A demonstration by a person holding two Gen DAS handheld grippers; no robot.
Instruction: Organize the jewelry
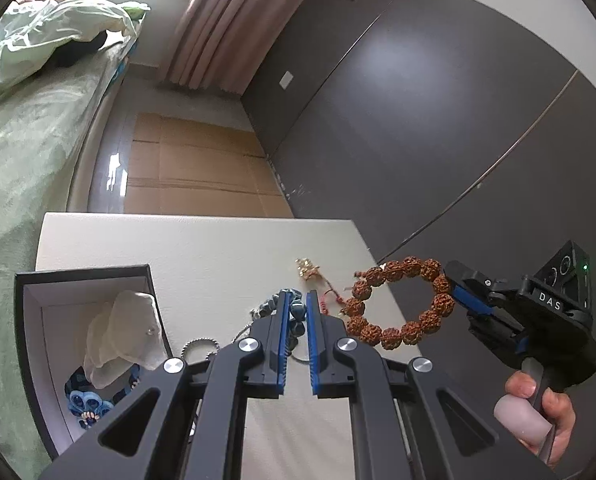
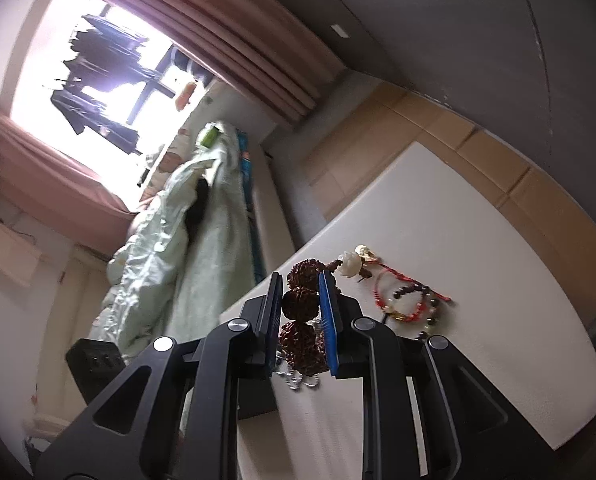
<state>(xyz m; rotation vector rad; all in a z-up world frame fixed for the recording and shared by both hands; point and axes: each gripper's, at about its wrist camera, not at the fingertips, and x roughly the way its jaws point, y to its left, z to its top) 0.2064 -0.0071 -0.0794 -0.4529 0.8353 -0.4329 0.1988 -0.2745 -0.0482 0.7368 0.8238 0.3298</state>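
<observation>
Bedroom setting, so a bed [image 1: 26, 152] with a pale green cover runs along the left and pink curtains [image 1: 218, 28] hang by a dark grey wall [image 1: 438, 100], with flattened cardboard [image 1: 194, 164] on the floor past the white bench [image 1: 202, 248]. Over the bench's right edge the right gripper [image 1: 452, 288] holds a chunky brown seed-bead bracelet [image 1: 402, 304] up in the air, its jaws clamped on one side of the loop, and a hand [image 1: 542, 412] grips the handle below. From the right wrist view the same beads sit squeezed between the blue pads [image 2: 330, 320]. The left gripper [image 1: 296, 308] has its jaws nearly together with a narrow gap, and blue-grey beads [image 1: 296, 312] show in that gap, though it's hard to tell if they're actually pinched or just lying behind. Still on the bench: a small gold piece [image 1: 307, 270], a red string bracelet [image 2: 402, 296], a white flower bead [image 2: 348, 262] and a silver ball chain [image 1: 200, 344]. At the left sits an open dark box [image 1: 86, 272] with white walls, holding a crumpled white pouch [image 1: 122, 332] and a blue trinket [image 1: 86, 400].
</observation>
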